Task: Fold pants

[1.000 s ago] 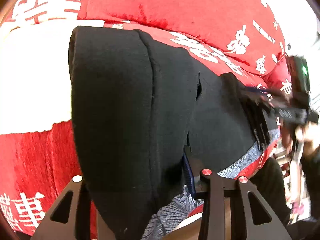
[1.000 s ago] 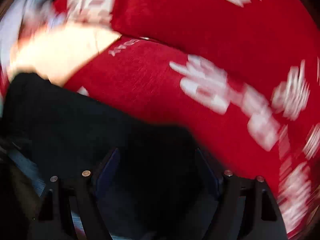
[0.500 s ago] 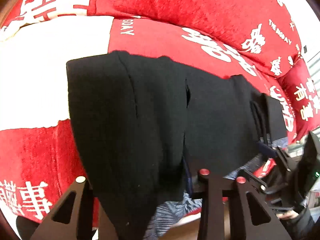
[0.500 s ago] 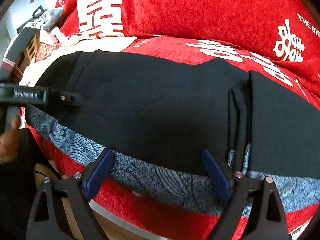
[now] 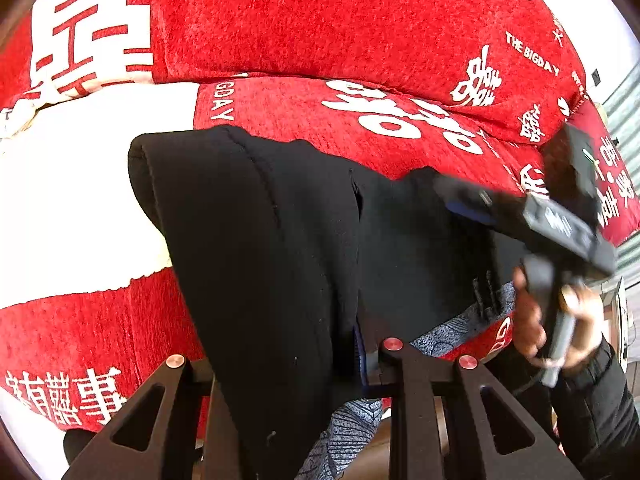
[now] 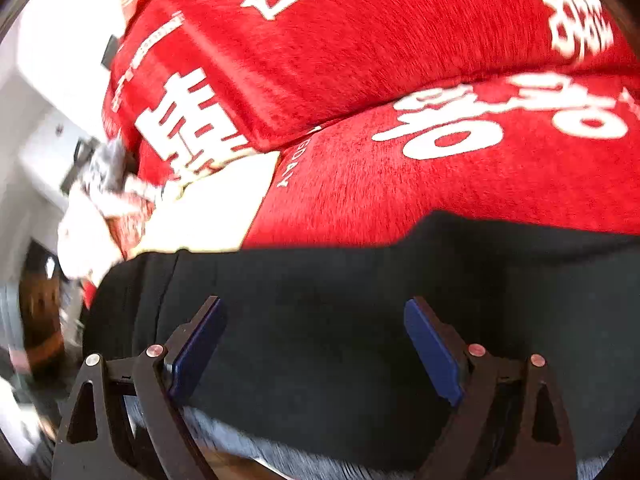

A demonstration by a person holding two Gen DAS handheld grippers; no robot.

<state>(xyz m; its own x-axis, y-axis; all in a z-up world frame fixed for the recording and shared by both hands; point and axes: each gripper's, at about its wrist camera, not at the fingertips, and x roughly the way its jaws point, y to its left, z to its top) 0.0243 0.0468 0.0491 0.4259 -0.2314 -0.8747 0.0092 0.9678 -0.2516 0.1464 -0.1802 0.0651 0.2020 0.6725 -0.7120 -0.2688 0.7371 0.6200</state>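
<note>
While the left tool [image 5: 288, 364] has just closed on a lifted fold of the black fabric pants [image 5: 280, 240], stretched lengthwise across the red printed sofa [image 5: 360, 20], the right tool [image 6: 316, 344] hovers wide open just above them.

Red sofa [image 5: 280, 32] with white characters; white wall [image 6: 48, 60] beside it.

Black pants [image 5: 272, 248] drape over the left gripper [image 5: 288, 364], hiding its pads at lower centre. Motion blur smears the right gripper [image 5: 520, 208] at right of frame; in the right wrist view, clutter [image 6: 108, 184] at left is unreadable.
</note>
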